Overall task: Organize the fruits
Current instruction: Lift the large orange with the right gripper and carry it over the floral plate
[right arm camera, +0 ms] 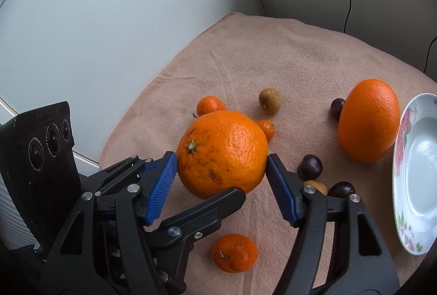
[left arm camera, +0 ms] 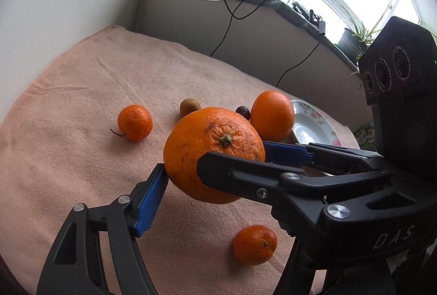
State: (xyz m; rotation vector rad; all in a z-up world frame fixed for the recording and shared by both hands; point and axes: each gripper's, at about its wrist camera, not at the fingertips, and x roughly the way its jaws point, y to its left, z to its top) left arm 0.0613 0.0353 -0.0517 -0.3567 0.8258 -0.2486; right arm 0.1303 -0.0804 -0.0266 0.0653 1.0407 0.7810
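**Two pairs of jaws on one big orange – a crowded hold**

My right jaws are closed about halfway on the big orange (right arm camera: 221, 155), pinching it at 9 and 3 o'clock by the pad tips only. My left jaws stand wide around it, one pad touching its side and the other finger hidden, so I cannot tell whether they bear on it. The peel is round and slick. If one pair lets go before the other is seated, I judge the orange would drop onto the pink cloth (right arm camera: 273, 54) and roll into the mandarin (right arm camera: 235, 252) at 6 o'clock, or knock the plate (right arm camera: 404, 147) at 3 o'clock. The readable lettering is "DAS" (left arm camera: 393, 235) on a jaw body – the camera's lens-ring print is too small to read.
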